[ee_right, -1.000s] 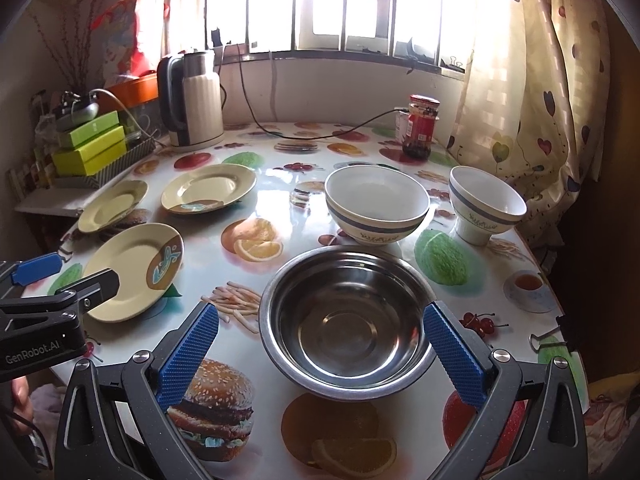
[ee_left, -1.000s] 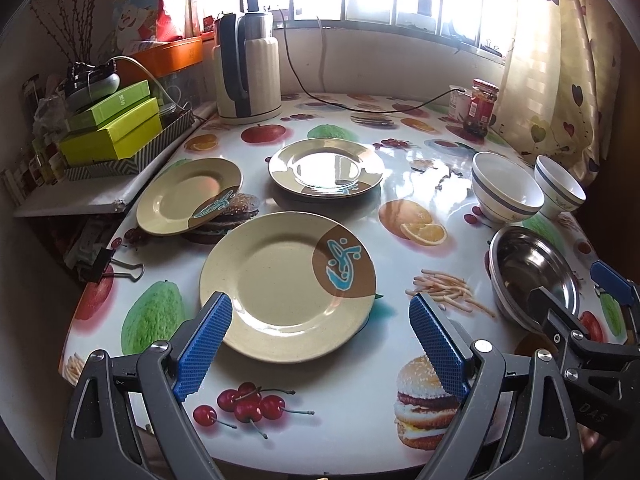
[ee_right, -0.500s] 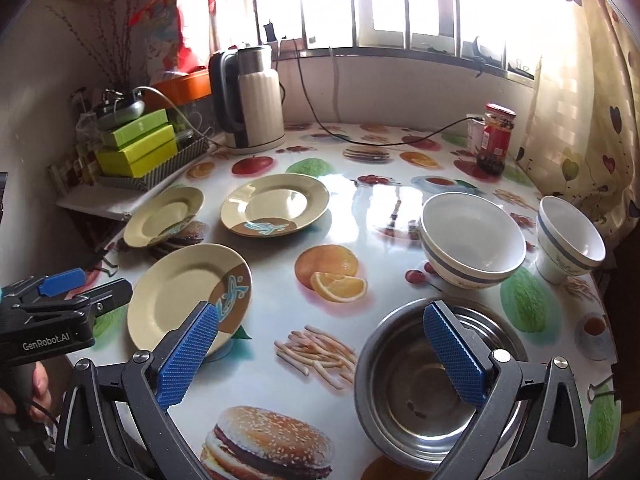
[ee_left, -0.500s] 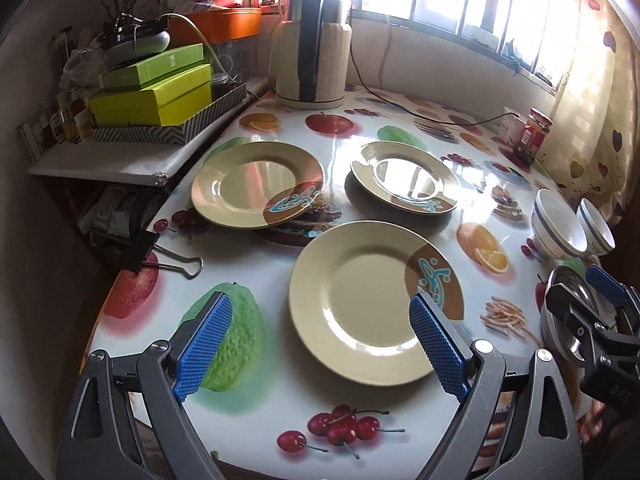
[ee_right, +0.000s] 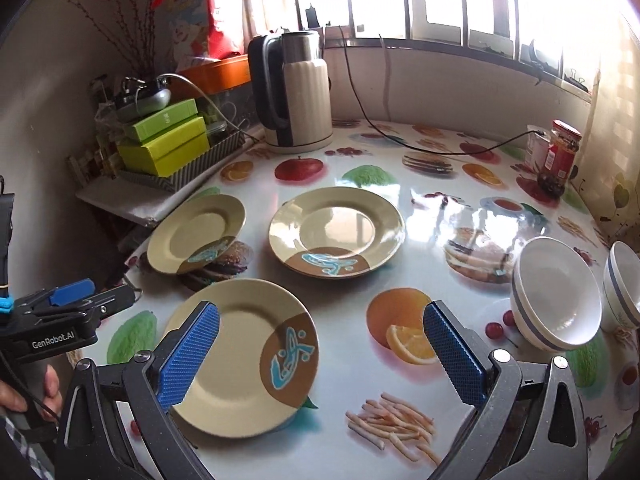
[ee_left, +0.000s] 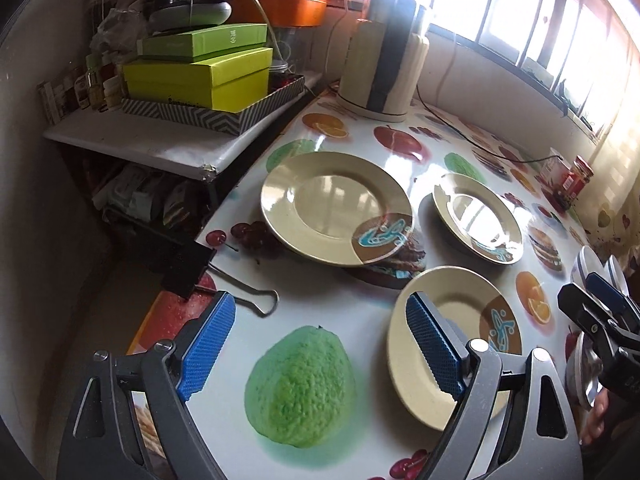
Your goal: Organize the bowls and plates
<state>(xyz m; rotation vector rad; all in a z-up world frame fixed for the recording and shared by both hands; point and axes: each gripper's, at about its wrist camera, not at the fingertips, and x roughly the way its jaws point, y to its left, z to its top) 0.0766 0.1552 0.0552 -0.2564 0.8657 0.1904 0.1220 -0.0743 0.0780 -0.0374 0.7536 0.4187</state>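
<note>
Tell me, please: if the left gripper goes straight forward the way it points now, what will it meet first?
Probably the bare tablecloth first. The open left gripper points at the gap between the binder clip and the nearest plate. Further along that line lies the far-left plate, though depth is hard to judge.

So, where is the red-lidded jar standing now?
In the right wrist view the red-lidded jar stands at the far right of the table, near the curtain, far beyond the two white bowls.

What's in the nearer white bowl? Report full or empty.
Empty: the nearer white bowl tilts toward the right wrist view, showing a bare white inside.
</note>
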